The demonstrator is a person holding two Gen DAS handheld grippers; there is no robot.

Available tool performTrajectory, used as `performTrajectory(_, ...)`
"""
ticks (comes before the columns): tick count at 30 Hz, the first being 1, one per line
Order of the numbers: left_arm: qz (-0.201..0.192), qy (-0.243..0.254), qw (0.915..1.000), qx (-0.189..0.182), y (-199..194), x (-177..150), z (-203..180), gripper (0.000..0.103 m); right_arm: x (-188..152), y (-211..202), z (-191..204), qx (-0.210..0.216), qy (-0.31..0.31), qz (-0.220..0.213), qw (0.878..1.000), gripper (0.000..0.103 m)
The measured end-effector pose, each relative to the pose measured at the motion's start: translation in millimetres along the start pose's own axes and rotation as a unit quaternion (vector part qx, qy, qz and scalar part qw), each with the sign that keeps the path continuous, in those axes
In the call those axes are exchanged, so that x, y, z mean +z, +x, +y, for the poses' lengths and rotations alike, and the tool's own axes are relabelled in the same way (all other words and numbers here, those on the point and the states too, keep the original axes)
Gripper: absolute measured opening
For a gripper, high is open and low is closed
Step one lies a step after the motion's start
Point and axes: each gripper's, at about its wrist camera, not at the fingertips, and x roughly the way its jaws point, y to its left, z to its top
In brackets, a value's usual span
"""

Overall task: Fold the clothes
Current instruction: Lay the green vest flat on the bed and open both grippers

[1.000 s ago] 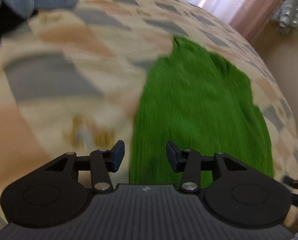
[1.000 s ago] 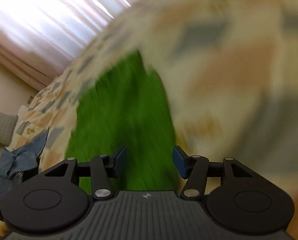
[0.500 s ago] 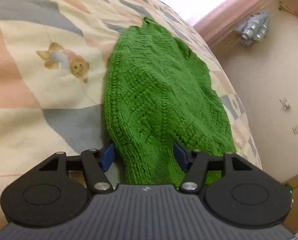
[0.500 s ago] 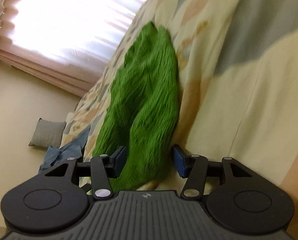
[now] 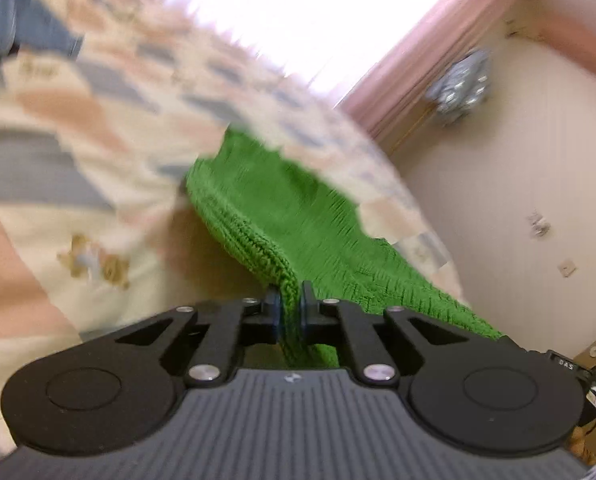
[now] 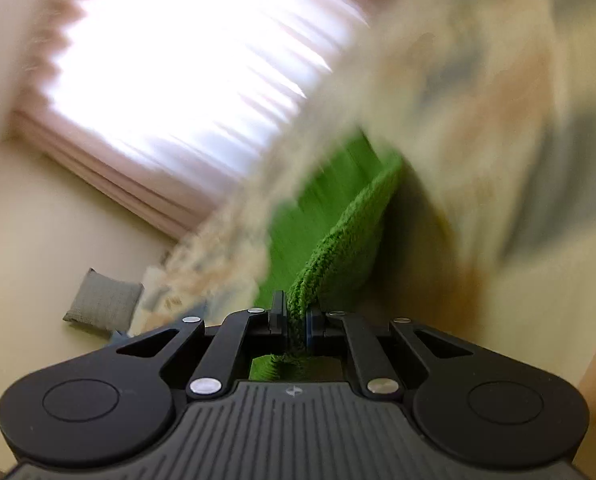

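Observation:
A green knitted garment [image 5: 298,224] lies on a patchwork bedspread [image 5: 77,184] with its near edge raised off the bed. My left gripper [image 5: 289,300] is shut on that knitted edge, which is pinched between the blue pads. In the right wrist view the same green knit [image 6: 338,248] rises from the bed to my right gripper [image 6: 295,316], which is shut on another part of its edge. The far end of the garment still rests on the bedspread [image 6: 498,120]. Both views are blurred by motion.
A blue-grey garment [image 5: 21,24] lies at the far left of the bed. A bright curtained window [image 5: 306,12] is behind the bed. A grey cushion [image 6: 101,300] sits on the floor by the cream wall [image 5: 518,184].
Both grippers went from open around the green knit's edge to shut on it. Both have lifted, raising the near edge off the bed.

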Motion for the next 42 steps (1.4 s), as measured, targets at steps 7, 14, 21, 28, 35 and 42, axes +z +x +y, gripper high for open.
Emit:
performTrajectory(7,0.061,0.021,0.9958,0.066,-7.7,-95.2,8.8,0.006,-17.6,-60.2,19.6,-0.037,-0.052,-0.045,0.997,0.008)
performTrajectory(14,0.085,0.024,0.9883,0.125,-26.4,-140.7,24.5,0.006,-86.9,-53.9,-57.2,-0.127,0.003,-0.006,0.992,0.021)
performTrajectory(21,0.030,0.120,0.9853,0.117,-31.0,-118.3,-27.3,0.021,-71.3,-70.0,2.9,-0.108,-0.145,-0.072,0.981,0.022)
performTrajectory(28,0.106,0.163,0.9642,0.180,39.7,-146.3,-23.0,0.022,-85.6,-8.7,-7.0,-0.158,-0.190,0.009,0.969,0.013)
performTrajectory(35,0.090,0.163,0.9625,0.197,3.6,-144.7,-37.8,0.021,-98.1,-30.1,-23.6,-0.208,-0.167,0.045,0.963,0.013)
performTrajectory(42,0.097,0.209,0.9570,0.176,35.5,-151.6,-77.3,0.046,-106.0,-33.2,2.0,-0.210,-0.212,0.006,0.954,0.035)
